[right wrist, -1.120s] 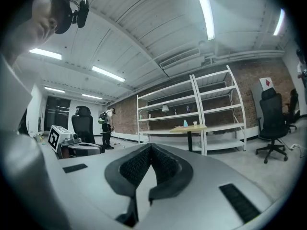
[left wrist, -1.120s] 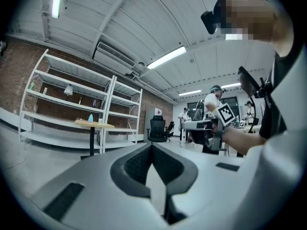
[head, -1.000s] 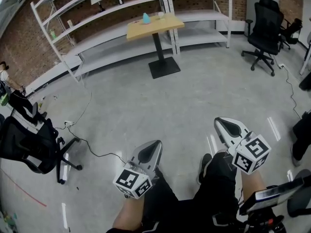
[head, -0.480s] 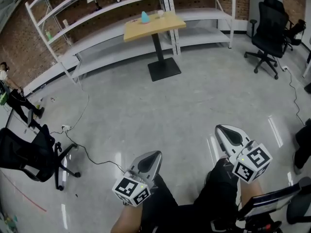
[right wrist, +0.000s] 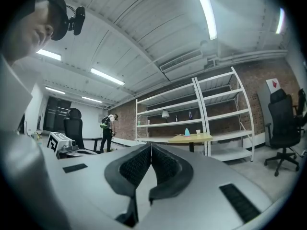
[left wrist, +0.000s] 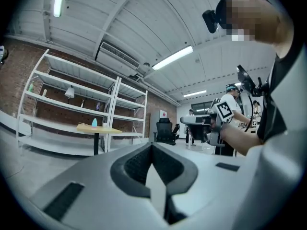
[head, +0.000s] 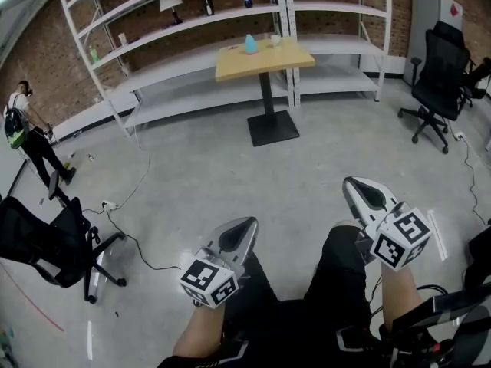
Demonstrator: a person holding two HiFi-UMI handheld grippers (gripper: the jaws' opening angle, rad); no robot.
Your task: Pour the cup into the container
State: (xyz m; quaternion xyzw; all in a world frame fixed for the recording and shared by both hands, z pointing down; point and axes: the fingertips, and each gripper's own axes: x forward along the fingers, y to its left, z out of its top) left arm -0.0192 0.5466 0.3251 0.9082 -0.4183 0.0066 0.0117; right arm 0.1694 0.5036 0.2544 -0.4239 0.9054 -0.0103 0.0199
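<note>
All 3 cams toward far table

Left gripper fingers pressed together, facing a far table.

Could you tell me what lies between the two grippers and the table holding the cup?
Only bare grey floor, seen in the head view, separates the left gripper and right gripper from the table; the cup stands on its top.
</note>
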